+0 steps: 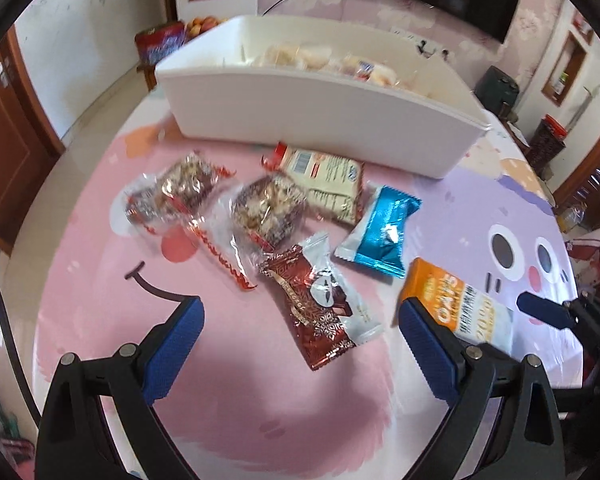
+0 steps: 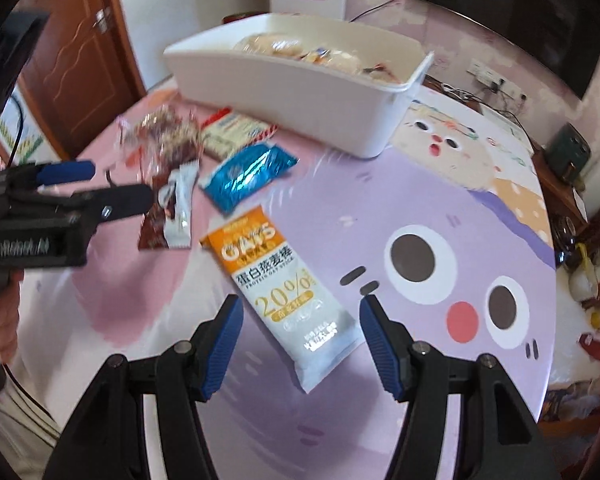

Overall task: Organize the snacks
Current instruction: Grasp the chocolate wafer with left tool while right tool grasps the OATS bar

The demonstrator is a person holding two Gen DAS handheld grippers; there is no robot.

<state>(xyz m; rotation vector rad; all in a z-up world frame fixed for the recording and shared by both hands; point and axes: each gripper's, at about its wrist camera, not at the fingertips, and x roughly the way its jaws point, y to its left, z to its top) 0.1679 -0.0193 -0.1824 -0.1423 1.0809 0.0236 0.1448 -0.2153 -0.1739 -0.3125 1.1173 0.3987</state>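
On a round table covered with a pink and lilac cartoon cloth point(image 2: 440, 184), several wrapped snacks lie loose in front of a long white plastic bin point(image 1: 300, 116). Nearest the right gripper point(image 2: 300, 344) is an oat protein bar point(image 2: 288, 288) in an orange and white foil sleeve, lying flat and slightly askew on the lilac part; the gripper's blue-padded jaws stand apart on either side of the bar's lower end, touching nothing. The left gripper point(image 1: 300, 344), also with its jaws wide apart and empty, hangs above a red-brown and silver chocolate wafer packet point(image 1: 320, 304). Beyond that lie a shiny blue foil packet point(image 1: 384, 232), a cream-coloured cracker packet point(image 1: 328, 184), and two clear twist-wrapped nut-and-date sweets point(image 1: 268, 208) point(image 1: 172, 196). All of these look light and flat, with slick, crinkly wrappers that could slide on the smooth cloth or slip between the pads. The oat bar seems fairly stiff and is probably best pinched across its narrow width near the middle; the twist-wrapped sweets look lumpy and may crumble if squeezed hard, so the wrapper ends may be safer. The bin already holds a heap of pale, clear-wrapped buns or cakes point(image 2: 284, 48) toward its far side; its near side appears empty.
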